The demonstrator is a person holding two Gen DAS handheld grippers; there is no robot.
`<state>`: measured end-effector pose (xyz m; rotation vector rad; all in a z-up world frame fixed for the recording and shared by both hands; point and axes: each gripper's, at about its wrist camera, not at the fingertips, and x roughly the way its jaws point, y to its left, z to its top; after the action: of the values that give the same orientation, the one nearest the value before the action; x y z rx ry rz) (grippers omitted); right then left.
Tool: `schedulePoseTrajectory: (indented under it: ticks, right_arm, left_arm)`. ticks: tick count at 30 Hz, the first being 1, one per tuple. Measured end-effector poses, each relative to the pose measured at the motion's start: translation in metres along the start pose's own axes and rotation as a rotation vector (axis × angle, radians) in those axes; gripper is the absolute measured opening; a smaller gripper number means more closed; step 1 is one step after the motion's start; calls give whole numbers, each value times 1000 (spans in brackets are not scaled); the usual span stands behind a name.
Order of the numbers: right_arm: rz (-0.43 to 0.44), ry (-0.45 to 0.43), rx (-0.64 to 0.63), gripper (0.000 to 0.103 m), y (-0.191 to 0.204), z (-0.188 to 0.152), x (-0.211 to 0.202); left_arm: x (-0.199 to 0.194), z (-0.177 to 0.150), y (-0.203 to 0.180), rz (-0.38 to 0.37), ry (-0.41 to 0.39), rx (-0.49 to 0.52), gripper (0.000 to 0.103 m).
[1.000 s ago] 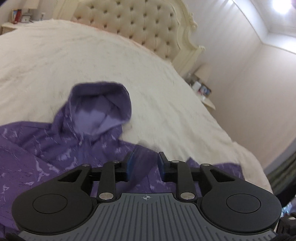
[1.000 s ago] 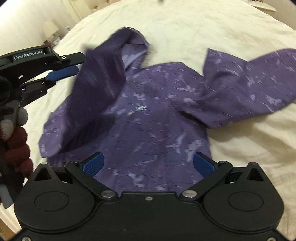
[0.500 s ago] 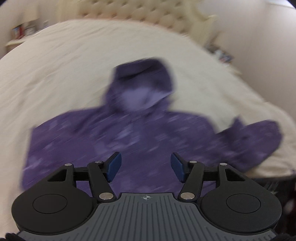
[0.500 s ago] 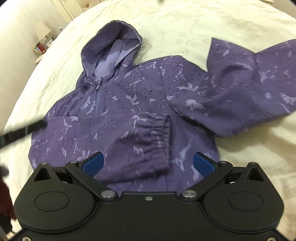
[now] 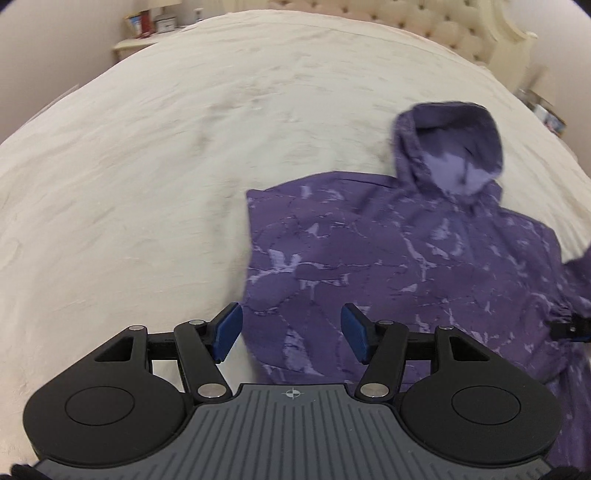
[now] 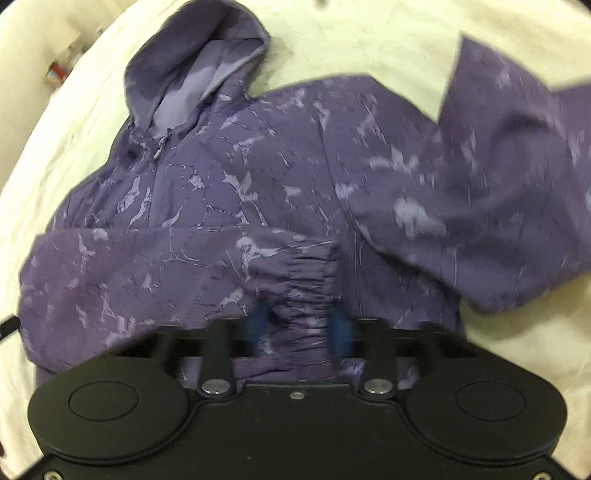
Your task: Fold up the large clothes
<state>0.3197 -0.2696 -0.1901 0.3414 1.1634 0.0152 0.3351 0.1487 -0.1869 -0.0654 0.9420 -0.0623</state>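
A purple marbled hoodie [image 6: 229, 192] lies face up on the cream bed, with its hood [image 5: 450, 147] toward the headboard. One sleeve is folded across the chest and its elastic cuff [image 6: 310, 291] ends near the middle. My right gripper [image 6: 300, 326] is low over that cuff with its jaws closing. The cuff sits between the blurred blue pads [image 6: 260, 325]. The other sleeve [image 6: 517, 192] spreads out to the right. My left gripper [image 5: 291, 334] stands open above the hoodie's side edge [image 5: 255, 280] with nothing in it.
The cream bedspread [image 5: 147, 166] stretches wide to the left of the hoodie. A tufted headboard [image 5: 424, 22] stands at the far end. Cluttered nightstands [image 5: 147, 29] flank the bed. Part of the right gripper [image 5: 570, 328] shows at the left wrist view's right edge.
The left gripper let go of the sleeve, which now lies across the chest, then opened and swung to the hoodie's side edge. The right gripper sank to the cuff and its jaws narrowed.
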Motion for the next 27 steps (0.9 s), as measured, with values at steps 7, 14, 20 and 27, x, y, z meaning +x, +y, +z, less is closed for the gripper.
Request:
schedulePoseTrajectory:
  ticks: [7,14,20,27]
  right_arm:
    - [-49,-175,-95,30,13,23,-33]
    - [-35,-92,-66,33,8,25,-12]
    - [-47,-54,-83,37,9,21,-5]
    - [-131,-71,-106,49,15,15,-7]
  left_arm:
    - [18,10,14,3,-15,-52,57]
    - [39,4,8,-119,46,-10,57]
    - [40,-12,14,-62,147,-1,58]
    - [20,-11,16,106,78,-15,58]
